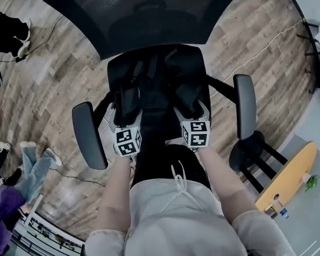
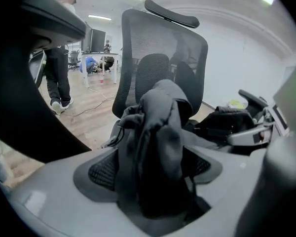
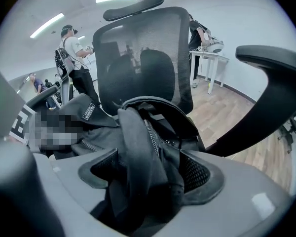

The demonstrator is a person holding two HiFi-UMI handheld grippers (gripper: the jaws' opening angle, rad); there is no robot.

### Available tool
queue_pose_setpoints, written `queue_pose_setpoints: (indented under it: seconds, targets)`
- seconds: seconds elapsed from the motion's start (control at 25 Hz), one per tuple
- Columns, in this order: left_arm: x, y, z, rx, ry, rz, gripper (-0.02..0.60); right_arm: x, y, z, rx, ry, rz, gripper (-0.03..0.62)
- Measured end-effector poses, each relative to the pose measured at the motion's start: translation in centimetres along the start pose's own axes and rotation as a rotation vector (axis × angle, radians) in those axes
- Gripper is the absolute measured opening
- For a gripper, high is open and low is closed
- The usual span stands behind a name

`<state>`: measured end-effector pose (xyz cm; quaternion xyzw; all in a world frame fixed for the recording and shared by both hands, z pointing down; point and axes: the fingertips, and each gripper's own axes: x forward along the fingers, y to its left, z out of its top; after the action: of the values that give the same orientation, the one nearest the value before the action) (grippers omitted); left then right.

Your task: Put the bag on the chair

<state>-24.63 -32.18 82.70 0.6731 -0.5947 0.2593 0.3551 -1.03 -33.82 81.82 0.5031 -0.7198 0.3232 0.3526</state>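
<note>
Now that the bag (image 1: pixel 159 84) rests on the chair (image 1: pixel 149 15) seat, loose folds lying between the released, wide-spread fingers (image 2: pixel 96 174) of the left gripper (image 1: pixel 129 100) and right gripper (image 1: pixel 188 97), the placing looks done and next both should draw back without snagging fabric.

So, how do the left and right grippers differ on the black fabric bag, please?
The left gripper spans a plain fold of the bag; the right gripper spans a zippered fold. The left gripper is on the bag's left, the right gripper on its right. Both stand open.
</note>
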Motion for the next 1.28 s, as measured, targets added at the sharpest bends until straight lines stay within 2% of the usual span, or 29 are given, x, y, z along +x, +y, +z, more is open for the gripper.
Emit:
queue_pose_setpoints:
  seconds: [0.24,0.32,0.4,0.52,0.6,0.68,0.8,0.92,1.08,1.28]
  targets:
    - [-5.3,-1.7,0.2,-0.005,-0.084,0.032,0.419,-5.3,0.3,0.1,0.010,-0.090,0.001,0.389]
    - [-7.5,-3.2,1.4,-0.012,-0.133,0.014,0.417,-7.3,1.0,-0.1,0.000,-0.103,0.022,0.364]
    - [-9.6,-4.2,2.8,-0.006,-0.177,0.004,0.399,-8.9,2.2,-0.3,-0.013,-0.104,0.054,0.313]
    - [-13.0,-5.4,4.4,0.007,-0.235,0.008,0.294,-11.8,4.2,0.2,-0.013,-0.142,0.099,0.200]
    - [-15.1,-7.0,5.3,0.011,-0.270,-0.001,0.240,-14.1,4.8,1.2,-0.021,-0.181,0.121,0.165]
    - [-17.2,-8.6,5.9,0.017,-0.290,-0.018,0.159,-16.4,5.2,2.2,-0.033,-0.215,0.131,0.098]
    - [-20.3,-10.6,7.1,0.028,-0.320,-0.044,0.085,-19.4,5.9,3.9,-0.046,-0.261,0.146,0.004]
    - [-23.2,-11.9,8.8,0.040,-0.366,-0.066,0.006,-22.0,6.8,5.7,-0.034,-0.305,0.186,-0.002]
    - [-26.9,-14.4,11.7,0.081,-0.418,-0.150,0.005,-26.0,7.9,8.1,-0.038,-0.348,0.241,-0.002]
    - [-32.4,-17.7,17.0,0.181,-0.526,-0.212,0.005,-31.5,8.5,12.4,-0.039,-0.444,0.282,-0.002]
